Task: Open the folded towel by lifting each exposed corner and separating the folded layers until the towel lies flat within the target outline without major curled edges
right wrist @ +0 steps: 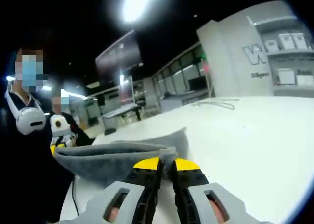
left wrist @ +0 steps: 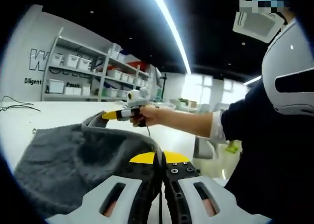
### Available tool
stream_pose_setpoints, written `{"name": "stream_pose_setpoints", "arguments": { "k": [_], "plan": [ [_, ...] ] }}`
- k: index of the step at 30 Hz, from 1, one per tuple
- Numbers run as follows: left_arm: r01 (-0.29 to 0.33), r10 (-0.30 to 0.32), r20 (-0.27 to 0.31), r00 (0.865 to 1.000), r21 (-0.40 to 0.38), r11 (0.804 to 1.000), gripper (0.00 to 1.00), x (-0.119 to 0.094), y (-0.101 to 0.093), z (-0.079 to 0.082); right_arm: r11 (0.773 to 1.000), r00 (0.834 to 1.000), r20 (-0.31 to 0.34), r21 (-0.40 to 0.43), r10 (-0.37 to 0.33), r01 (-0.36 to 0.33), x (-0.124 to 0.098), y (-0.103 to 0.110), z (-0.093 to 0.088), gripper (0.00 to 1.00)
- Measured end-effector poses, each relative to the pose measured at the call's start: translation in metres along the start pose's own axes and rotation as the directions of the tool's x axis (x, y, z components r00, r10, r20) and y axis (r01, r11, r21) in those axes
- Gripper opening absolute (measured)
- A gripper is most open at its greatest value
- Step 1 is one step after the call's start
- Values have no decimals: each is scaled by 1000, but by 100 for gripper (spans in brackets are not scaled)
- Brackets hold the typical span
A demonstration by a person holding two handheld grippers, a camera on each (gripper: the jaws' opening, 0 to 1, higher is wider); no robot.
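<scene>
The white surface (right wrist: 255,136) spreads wide and bare in the right gripper view, with a thin cable (right wrist: 216,104) lying far off on it. A shelving rack (left wrist: 88,72) of white bins stands against the wall behind the surface in the left gripper view. The grey towel (left wrist: 73,160) is raised off the surface and hangs stretched between the two grippers, sagging in the middle with a fold along its upper edge. The left gripper (left wrist: 161,167) has its yellow-tipped jaws pressed together on one corner of the towel, cloth draping away to the left of the jaws. The right gripper (right wrist: 166,166) likewise has its jaws closed on the towel edge, a ridge of cloth running off to the left. In the left gripper view the right gripper appears across the towel, held in a person's hand (left wrist: 144,117) with a dark sleeve (left wrist: 255,121) behind
</scene>
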State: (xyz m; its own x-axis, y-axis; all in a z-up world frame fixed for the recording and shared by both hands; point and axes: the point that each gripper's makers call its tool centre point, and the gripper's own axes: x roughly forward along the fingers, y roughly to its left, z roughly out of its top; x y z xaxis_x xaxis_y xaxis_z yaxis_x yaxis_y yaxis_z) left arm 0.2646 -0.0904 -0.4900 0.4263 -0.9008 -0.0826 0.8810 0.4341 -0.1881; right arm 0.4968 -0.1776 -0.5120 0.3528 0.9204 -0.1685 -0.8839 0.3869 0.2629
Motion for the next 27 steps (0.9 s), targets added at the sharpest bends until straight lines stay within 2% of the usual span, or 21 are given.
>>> {"name": "stream_pose_setpoints", "arguments": {
  "k": [7,15,20,27],
  "plan": [
    [32,-32,-38,999,-17,999,4,10,-11,-17,999,999,-44,29,-16,17,-12,1,-18,6],
    [63,-62,-94,994,1,998,4,21,-25,-34,997,998,-53,60,-40,44,-24,1,-30,8],
    [69,-68,-123,990,4,998,4,23,-28,-43,994,997,-54,84,-60,64,-35,-1,-39,10],
    [101,-95,-166,981,26,995,4,29,-36,-56,993,992,-91,63,-89,95,-48,3,-47,12]
  ]
}}
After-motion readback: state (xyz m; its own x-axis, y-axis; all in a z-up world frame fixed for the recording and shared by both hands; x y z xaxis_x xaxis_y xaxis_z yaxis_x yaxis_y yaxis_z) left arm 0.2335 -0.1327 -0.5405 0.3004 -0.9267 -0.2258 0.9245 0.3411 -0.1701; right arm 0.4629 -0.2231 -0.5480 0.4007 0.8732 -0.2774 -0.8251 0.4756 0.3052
